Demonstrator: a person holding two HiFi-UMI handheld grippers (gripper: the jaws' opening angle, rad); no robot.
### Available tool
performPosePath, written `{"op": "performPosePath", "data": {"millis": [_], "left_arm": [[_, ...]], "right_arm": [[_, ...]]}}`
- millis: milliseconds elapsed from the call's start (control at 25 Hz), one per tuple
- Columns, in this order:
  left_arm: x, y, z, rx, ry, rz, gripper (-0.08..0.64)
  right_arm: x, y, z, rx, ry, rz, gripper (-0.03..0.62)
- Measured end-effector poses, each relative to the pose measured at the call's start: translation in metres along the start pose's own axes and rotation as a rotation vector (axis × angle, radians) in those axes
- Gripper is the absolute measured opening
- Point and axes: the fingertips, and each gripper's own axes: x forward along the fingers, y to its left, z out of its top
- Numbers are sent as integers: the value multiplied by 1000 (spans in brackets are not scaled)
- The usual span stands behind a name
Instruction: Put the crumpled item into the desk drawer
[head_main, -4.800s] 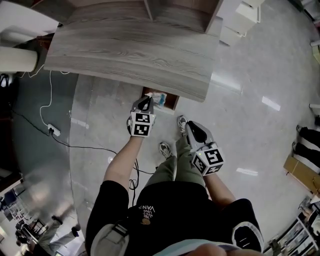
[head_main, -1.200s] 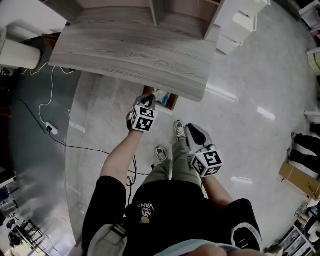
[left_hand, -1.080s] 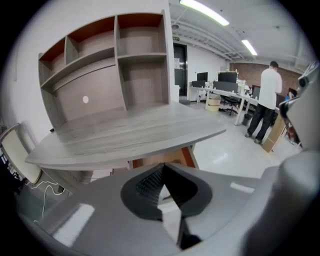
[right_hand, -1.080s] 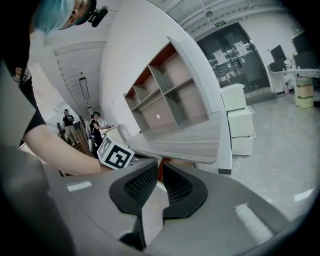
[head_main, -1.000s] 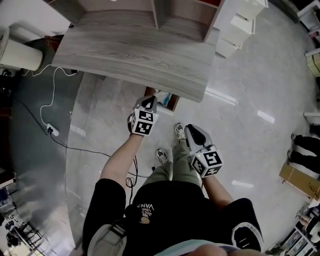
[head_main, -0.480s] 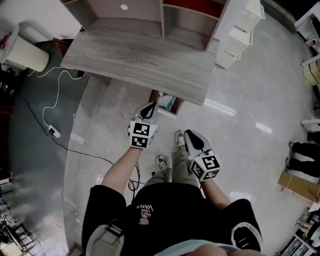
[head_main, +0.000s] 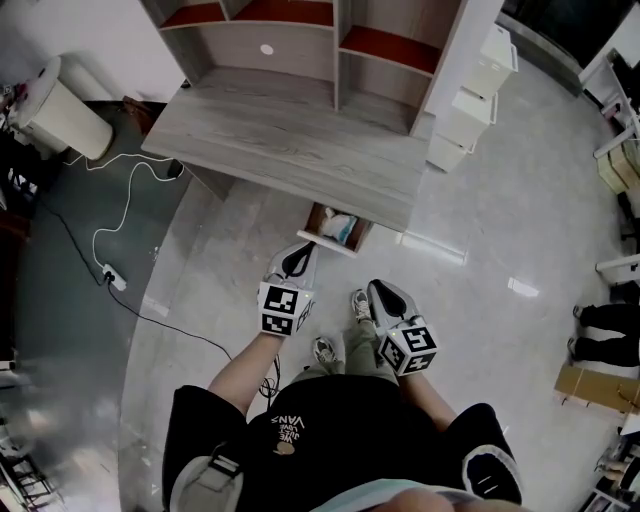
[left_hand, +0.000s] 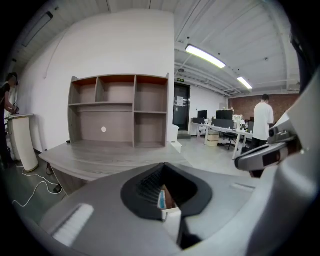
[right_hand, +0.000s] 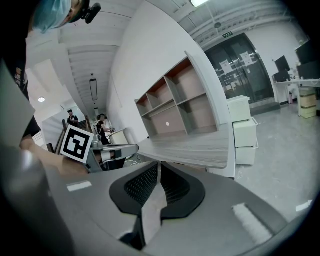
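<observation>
Polished pale grey floor (head_main: 480, 260) underfoot, wide and bare off to the right. Ahead, a grey wood-grain desk (head_main: 290, 150), with an open shelf unit (head_main: 300, 30) along its back edge. Under the desk's front edge, near the right corner, a small wooden drawer with a white front (head_main: 326, 245), pulled out over the floor. Inside it, toward the right side, the crumpled pale and blue item (head_main: 342, 227), clear of both grippers.

Bare floor between the drawer front and the person's grey shoes (head_main: 325, 350). Past the desk's right end, a stack of white cabinets (head_main: 470, 100). Off to the left, on darker flooring, a white cable (head_main: 110, 230), well apart from the drawer.

Pointing toward the drawer, the left gripper (head_main: 300, 252), its tip near the front left corner and apart from the item. Jaws brought together at the tips, holding nothing; through the thin slit behind them, in the left gripper view, only the drawer's white front and a sliver of blue. Lower and to the right, above one shoe, the right gripper (head_main: 378, 291), well apart from the drawer. Jaws likewise closed and empty, with only pale floor showing between them.
</observation>
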Motion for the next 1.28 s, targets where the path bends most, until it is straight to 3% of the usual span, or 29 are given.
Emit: {"op": "performPosePath", "data": {"millis": [720, 1280], "left_arm": [[-99, -22, 10, -46, -64, 23, 52], [-148, -3, -6, -110, -77, 111, 52]], "right_arm": [[-20, 29, 21, -56, -27, 27, 18], [-17, 49, 27, -80, -26, 56, 12]]}}
